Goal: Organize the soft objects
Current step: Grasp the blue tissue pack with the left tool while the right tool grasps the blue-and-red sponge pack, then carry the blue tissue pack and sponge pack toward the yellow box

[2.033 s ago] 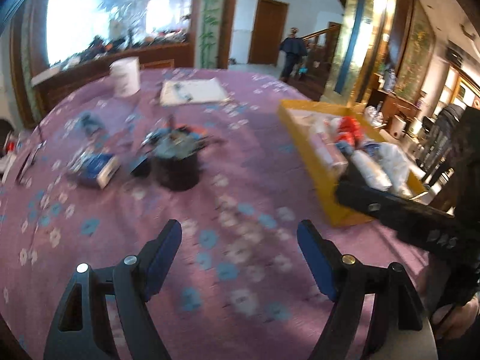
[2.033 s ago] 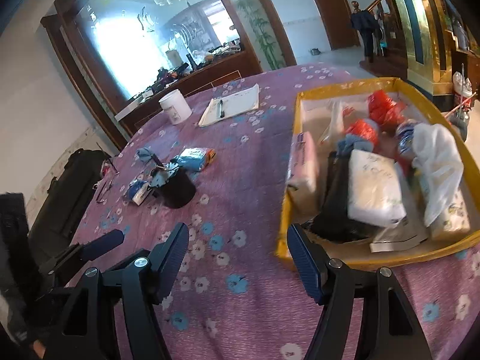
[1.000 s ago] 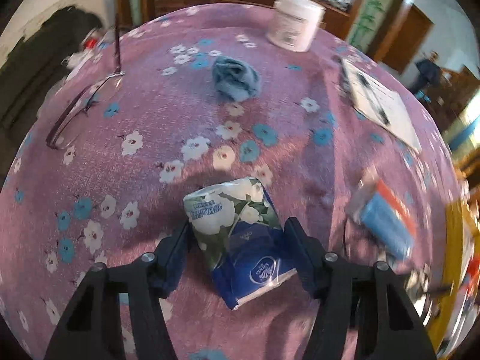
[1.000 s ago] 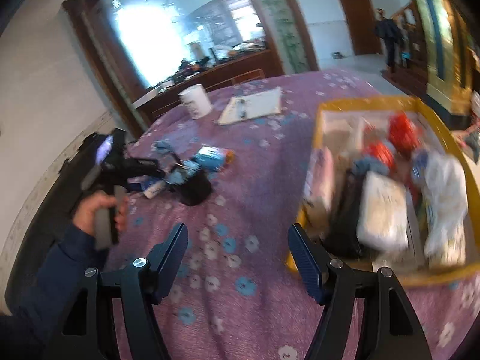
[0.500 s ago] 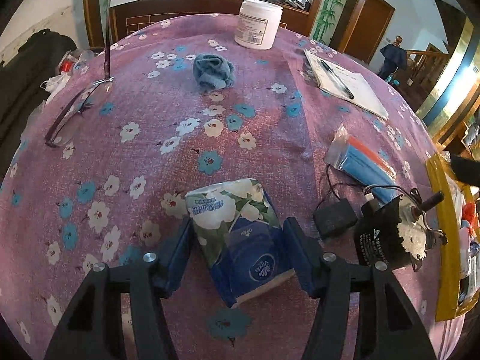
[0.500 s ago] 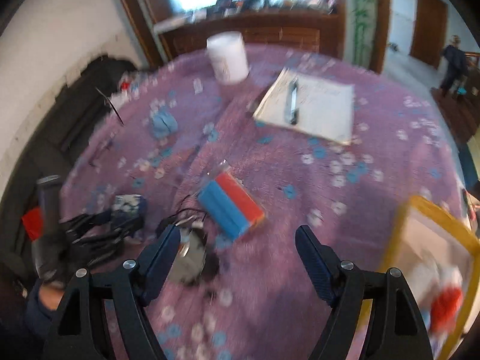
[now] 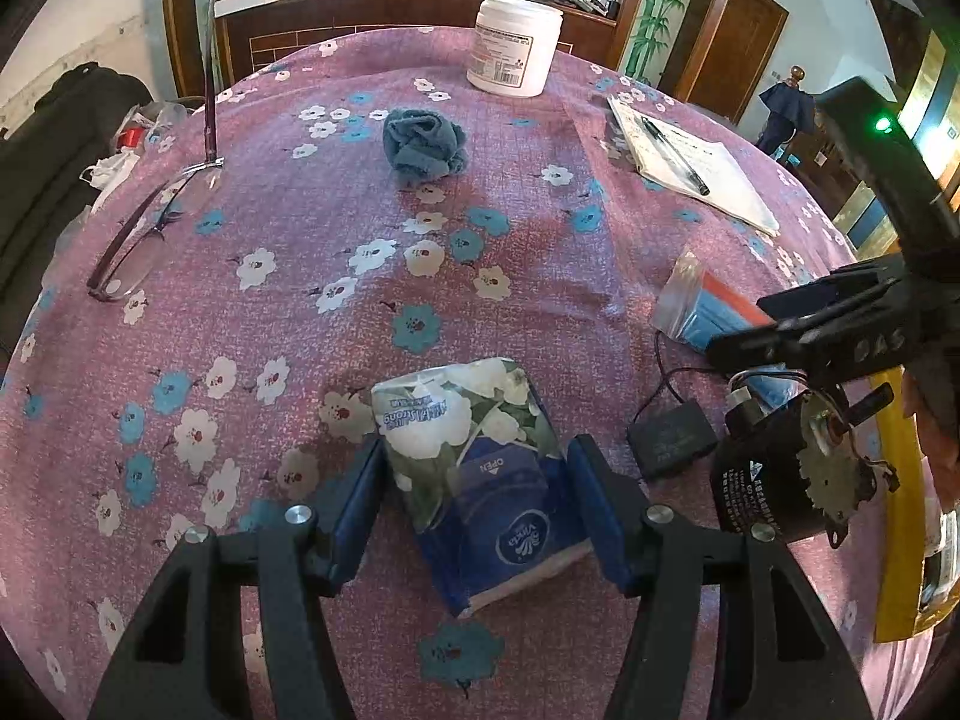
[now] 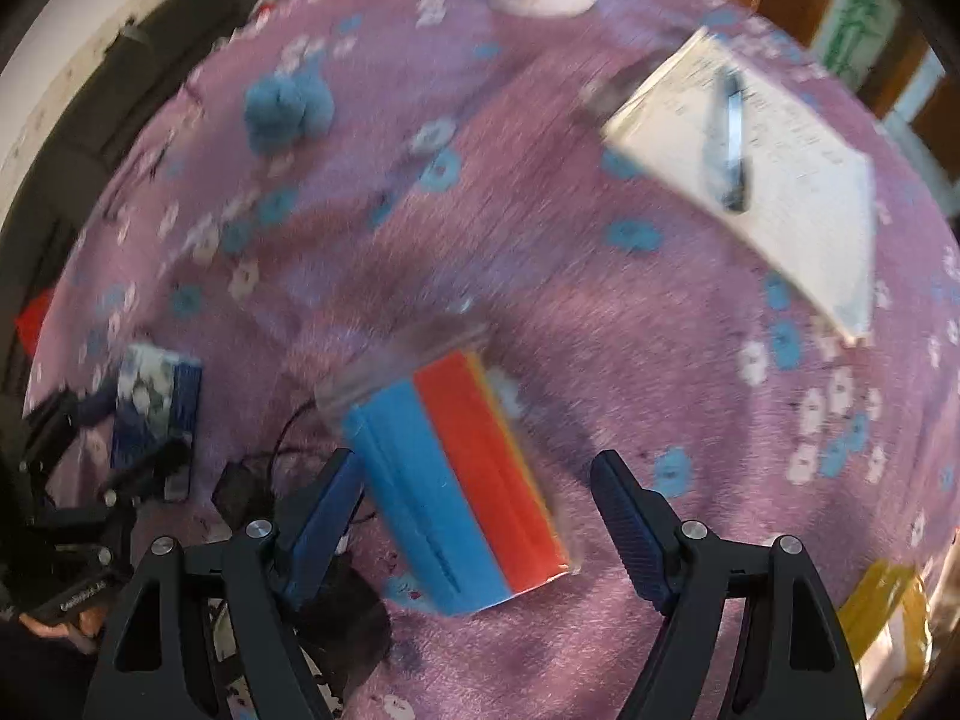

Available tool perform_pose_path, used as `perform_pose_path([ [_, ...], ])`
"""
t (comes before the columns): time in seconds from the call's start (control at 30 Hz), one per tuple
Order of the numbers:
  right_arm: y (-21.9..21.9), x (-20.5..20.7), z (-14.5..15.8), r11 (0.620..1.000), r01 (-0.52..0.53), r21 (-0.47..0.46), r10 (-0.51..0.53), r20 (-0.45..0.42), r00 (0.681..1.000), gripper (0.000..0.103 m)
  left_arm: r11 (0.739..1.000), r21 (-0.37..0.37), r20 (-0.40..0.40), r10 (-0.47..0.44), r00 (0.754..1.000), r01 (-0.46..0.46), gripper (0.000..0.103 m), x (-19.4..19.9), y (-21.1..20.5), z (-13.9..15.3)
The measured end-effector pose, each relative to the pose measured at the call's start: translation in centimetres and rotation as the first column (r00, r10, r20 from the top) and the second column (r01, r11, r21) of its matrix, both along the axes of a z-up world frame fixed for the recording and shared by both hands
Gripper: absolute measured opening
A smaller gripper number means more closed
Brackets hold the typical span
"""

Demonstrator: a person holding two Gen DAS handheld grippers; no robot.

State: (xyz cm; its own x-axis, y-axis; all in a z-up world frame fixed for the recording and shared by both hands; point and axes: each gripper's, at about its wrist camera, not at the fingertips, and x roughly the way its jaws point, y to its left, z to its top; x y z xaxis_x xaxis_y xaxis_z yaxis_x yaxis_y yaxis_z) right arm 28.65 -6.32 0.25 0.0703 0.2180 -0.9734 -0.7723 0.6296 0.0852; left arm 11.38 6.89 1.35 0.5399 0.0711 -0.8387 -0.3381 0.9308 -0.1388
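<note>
The tissue pack (image 7: 474,480) lies on the purple cloth (image 7: 300,252), pinched between the left gripper's (image 7: 474,501) 2 pads. Right of it crowd a black box (image 7: 672,444) and motor (image 7: 780,480); the cloth to its left lies bare. The right gripper (image 8: 477,531) stands wide, unpressed, over the bagged sponges (image 8: 462,480). A yellow tray's edge (image 7: 897,540) sits far right.

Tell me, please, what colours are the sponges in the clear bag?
The sponges are blue and orange-red, with a thin yellow edge; right wrist view shows them best.

Motor (image 7: 786,480) + cable crowding claw's right
</note>
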Motion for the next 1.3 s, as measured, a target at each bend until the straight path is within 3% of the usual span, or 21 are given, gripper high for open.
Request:
perform_pose_path([
  [0.07,-0.1,0.0,0.1,0.999,0.034,-0.003,-0.034,0.02,0.999,0.077,1.0,0.01,0.0,-0.002,1.0,0.002,0.06,0.1,-0.2,-0.1],
  [0.1,-0.3,-0.1,0.3,0.998,0.054,-0.015,-0.053,0.049,0.997,0.059,1.0,0.015,0.0,-0.003,1.0,0.003,0.06,0.1,-0.2,-0.1],
  [0.13,-0.8,0.0,0.6,0.996,0.091,0.001,-0.09,0.051,0.995,0.05,1.0,0.02,0.001,-0.005,1.0,0.005,0.06,0.1,-0.3,-0.1],
  [0.2,-2.1,0.1,0.8,0.987,0.16,0.032,-0.161,0.055,0.985,0.045,1.0,0.023,0.006,-0.01,1.0,0.01,0.059,0.1,-0.4,-0.1],
  [0.3,-4.8,-0.4,1.3,0.955,0.28,0.096,-0.287,0.073,0.955,0.043,1.0,0.027,0.014,-0.015,1.0,0.015,0.058,0.1,-0.5,0.0],
  [0.43,-9.1,-2.4,4.5,0.886,0.385,0.259,-0.416,0.077,0.906,0.043,0.999,0.046,0.046,-0.029,0.999,0.027,0.055,-0.2,-1.0,0.6],
  [0.53,-12.1,-5.4,8.0,0.837,0.411,0.362,-0.481,0.129,0.867,0.043,0.997,0.073,0.102,-0.034,0.994,0.026,0.055,-0.9,-1.4,1.7],
  [0.67,-14.5,-10.4,11.1,0.758,0.405,0.511,-0.525,0.11,0.844,0.043,0.993,0.112,0.179,-0.048,0.983,0.028,0.055,-1.8,-2.1,3.3],
  [0.8,-15.0,-16.5,11.2,0.702,0.368,0.61,-0.536,0.111,0.837,0.043,0.981,0.188,0.28,-0.09,0.956,0.037,0.055,-3.6,-4.0,5.4],
  [0.97,-14.6,-20.2,9.7,0.67,0.358,0.651,-0.53,0.081,0.844,0.043,0.964,0.264,0.375,-0.12,0.919,0.019,0.056,-5.4,-5.8,7.2],
  [1.1,-15.4,-21.9,9.6,0.672,0.361,0.646,-0.528,0.077,0.846,0.043,0.949,0.313,0.392,-0.148,0.908,0.02,0.056,-6.6,-7.4,8.1],
  [1.3,-17.5,-23.0,9.8,0.637,0.37,0.676,-0.556,0.07,0.828,0.044,0.922,0.384,0.412,-0.214,0.886,0.044,0.056,-9.1,-10.3,9.2],
])
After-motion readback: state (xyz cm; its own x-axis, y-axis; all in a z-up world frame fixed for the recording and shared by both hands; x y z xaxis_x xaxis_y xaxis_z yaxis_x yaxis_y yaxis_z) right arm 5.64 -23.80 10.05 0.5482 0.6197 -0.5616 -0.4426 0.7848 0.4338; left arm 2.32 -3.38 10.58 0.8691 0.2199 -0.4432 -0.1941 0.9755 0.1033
